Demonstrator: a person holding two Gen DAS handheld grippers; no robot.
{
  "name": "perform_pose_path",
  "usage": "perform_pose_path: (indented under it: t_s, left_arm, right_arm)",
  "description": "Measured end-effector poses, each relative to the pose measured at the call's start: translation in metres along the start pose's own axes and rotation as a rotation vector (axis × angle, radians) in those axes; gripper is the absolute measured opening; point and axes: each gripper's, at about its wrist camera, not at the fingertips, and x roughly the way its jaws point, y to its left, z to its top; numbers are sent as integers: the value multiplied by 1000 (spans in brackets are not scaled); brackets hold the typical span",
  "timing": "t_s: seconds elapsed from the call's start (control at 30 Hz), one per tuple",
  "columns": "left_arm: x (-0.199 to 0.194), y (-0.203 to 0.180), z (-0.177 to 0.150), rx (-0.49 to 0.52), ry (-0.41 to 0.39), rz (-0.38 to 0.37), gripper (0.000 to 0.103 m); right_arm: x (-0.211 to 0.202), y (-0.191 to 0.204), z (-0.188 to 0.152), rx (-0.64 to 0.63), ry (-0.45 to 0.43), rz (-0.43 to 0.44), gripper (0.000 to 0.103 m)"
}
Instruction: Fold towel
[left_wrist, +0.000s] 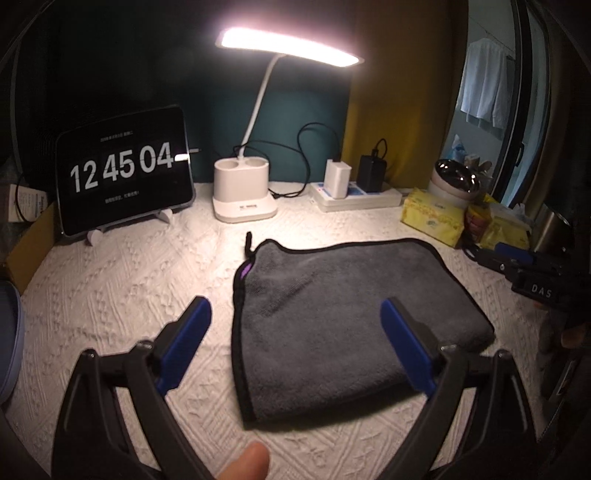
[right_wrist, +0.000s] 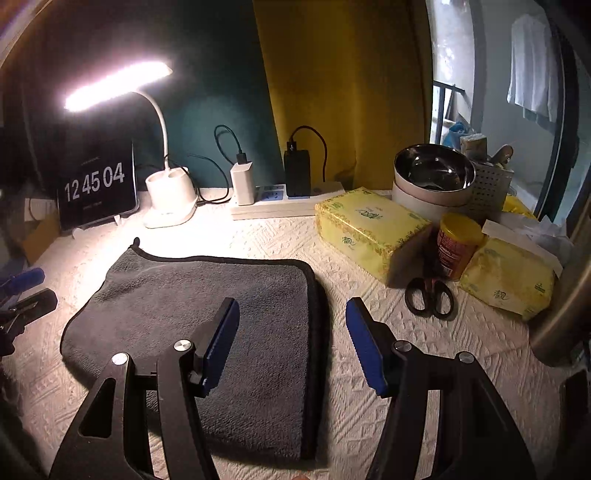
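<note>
The grey microfibre towel lies folded and flat on the white textured tablecloth, in front of the lit desk lamp. The left gripper is spread wide and holds nothing, its fingers straddling the towel's left edge. The right gripper is likewise wide apart and empty, straddling the towel's right edge, with black scissors nearby.

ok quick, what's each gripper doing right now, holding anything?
Left gripper: open, holding nothing, above the towel's left edge.
Right gripper: open, holding nothing, above the towel's right edge.
</note>
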Motion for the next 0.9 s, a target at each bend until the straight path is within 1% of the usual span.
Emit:
perform_pose_path:
  t_s: [0.27,0.37,0.5,0.67,0.83,0.9]
  left_arm:
    - [-49,-4,-20,5,-87,43,94]
    - [-61,-7,-29,13,-99,46,94]
    - [-74,-11,-42,4,-96,71,94]
    - [-91,-17,-59,-7,-104,58,94]
    - [-117,-22,-76,18,-181,74,94]
    - [-128,-23,-83,25,-206,67,94]
  right_arm:
    - [-42,16,-24,-29,-55,-1,63]
    - [-58,22,-33,-43,-71,-1,63]
    - [-75,27,-43,-43,-88,6,63]
    - [-92,35,-54,-55,-104,12,63]
    - [-114,41,-65,-53,-146,3,63]
    - [-123,43,-71,-50,-165,6,63]
